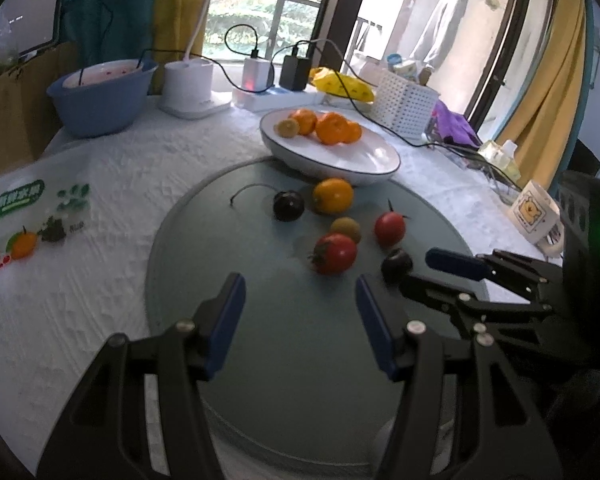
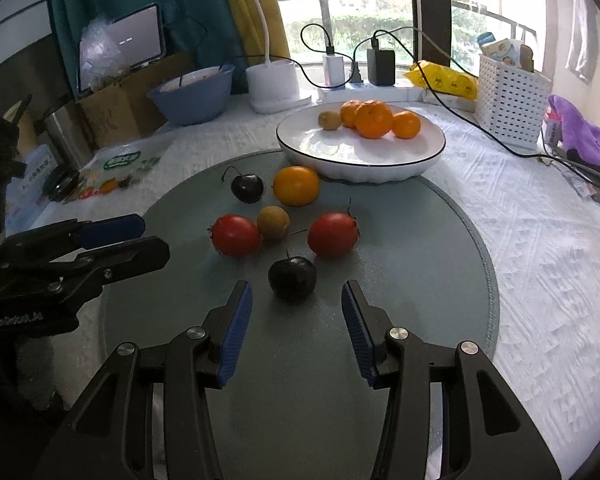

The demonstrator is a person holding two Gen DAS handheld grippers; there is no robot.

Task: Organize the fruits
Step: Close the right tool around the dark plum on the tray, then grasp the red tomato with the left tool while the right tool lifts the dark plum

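On a round grey-green mat (image 2: 420, 280) lie an orange (image 2: 296, 185), two red tomatoes (image 2: 236, 235) (image 2: 333, 233), a small brownish fruit (image 2: 273, 222) and two dark plums (image 2: 248, 188) (image 2: 292, 278). Behind the mat, a white plate (image 2: 360, 152) holds three oranges (image 2: 374, 119) and a small yellowish fruit. My right gripper (image 2: 297, 292) is open, and the nearer plum sits just ahead of its fingertips, untouched. My left gripper (image 1: 300, 284) is open over bare mat, with a tomato (image 1: 334, 253) ahead of it. The two grippers hang side by side.
At the back stand a blue bowl (image 2: 192, 94), a white lamp base (image 2: 274, 84), chargers with cables (image 2: 380, 66), a yellow bag (image 2: 440, 78) and a white basket (image 2: 508, 98). A mug (image 1: 534, 212) sits right of the mat and a printed plastic bag (image 1: 32, 216) left of it.
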